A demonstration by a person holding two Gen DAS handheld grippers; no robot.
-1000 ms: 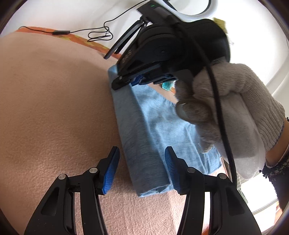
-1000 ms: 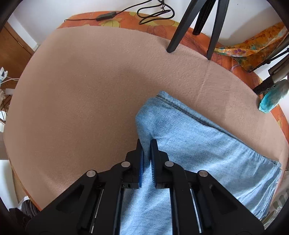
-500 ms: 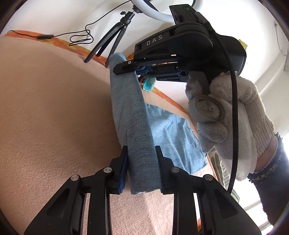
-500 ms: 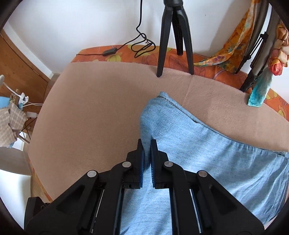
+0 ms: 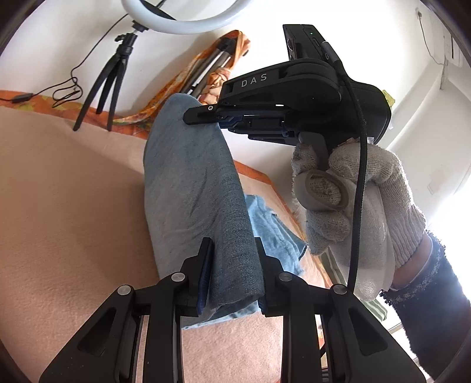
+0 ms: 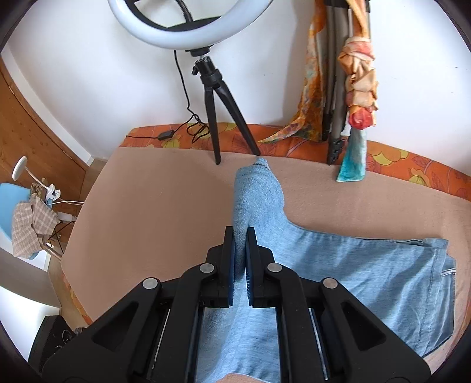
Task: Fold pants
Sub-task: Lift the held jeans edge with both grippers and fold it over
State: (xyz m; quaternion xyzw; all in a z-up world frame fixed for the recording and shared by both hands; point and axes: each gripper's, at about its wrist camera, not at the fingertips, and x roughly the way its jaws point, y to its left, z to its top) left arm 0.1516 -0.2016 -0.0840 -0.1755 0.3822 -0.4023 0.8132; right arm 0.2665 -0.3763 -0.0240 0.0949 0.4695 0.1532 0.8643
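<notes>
While the pants [image 5: 191, 188] lie partly on the peach blanket [image 5: 64, 224], we hold one folded end of the light blue denim lifted off it, stretched between our two grippers. Our left gripper [image 5: 232, 274] is clamped on the near end of that raised fold, fabric filling the gap between its blue pads. Our right gripper [image 5: 203, 113], held in a white knit glove [image 5: 362, 191], pinches the far end of the fold, and in its own view [image 6: 240, 256] the jaws are pressed tight on a ridge of denim. The rest of the pants spreads flat to the right on the blanket, a back pocket [image 6: 447, 274] showing near the edge. Beyond stands a ring light [image 6: 188, 26] on a black tripod [image 6: 220, 117], on an orange flowered cloth [image 6: 412, 168] against the white wall.
</notes>
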